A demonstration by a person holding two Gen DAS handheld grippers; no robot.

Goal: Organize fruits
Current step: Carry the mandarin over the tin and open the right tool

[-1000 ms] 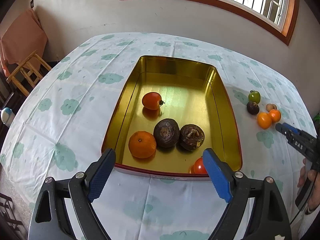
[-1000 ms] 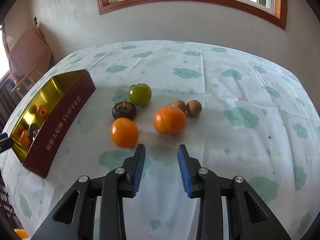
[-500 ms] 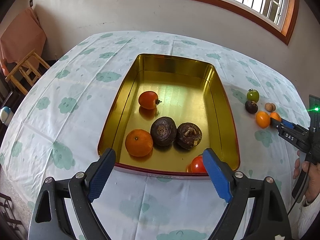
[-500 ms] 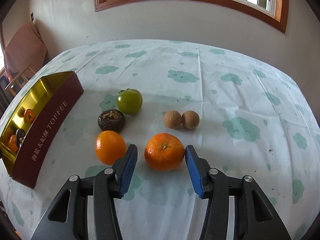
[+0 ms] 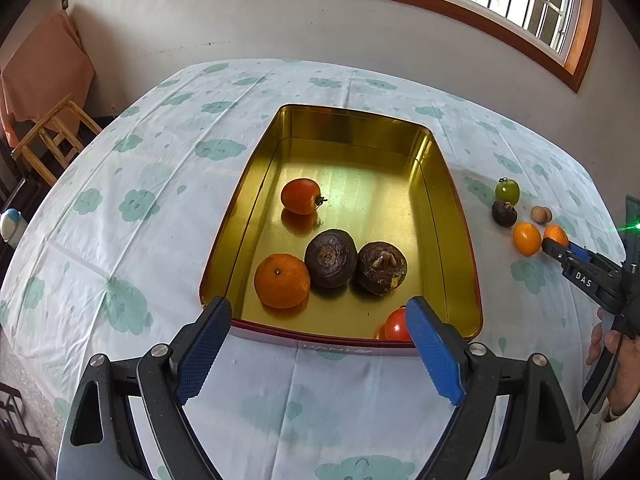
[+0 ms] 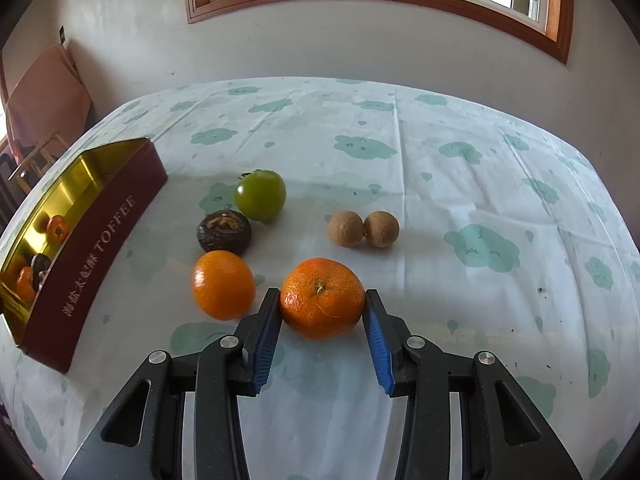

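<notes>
A gold tin [image 5: 448, 216] with a red "TOFFEE" side [image 6: 96, 256] holds an orange [image 5: 282, 280], two dark brown fruits [image 5: 330, 258], and two red tomatoes [image 5: 301, 196]. My left gripper [image 5: 318, 356] is open and empty just in front of the tin. My right gripper [image 6: 322, 320] has both pads against a rough orange [image 6: 322, 298] on the tablecloth. Beside it lie a smooth orange [image 6: 223, 284], a dark fruit [image 6: 224, 231], a green tomato [image 6: 260, 195] and two small tan fruits [image 6: 363, 229].
The round table [image 6: 480, 184] has a white cloth with green cloud prints. A wooden chair [image 5: 52, 136] with an orange cloth stands off its left side. A wall and window lie behind.
My right gripper moved forward over the rough orange and its fingers now touch both sides of it. My left gripper stayed open in front of the tin.
</notes>
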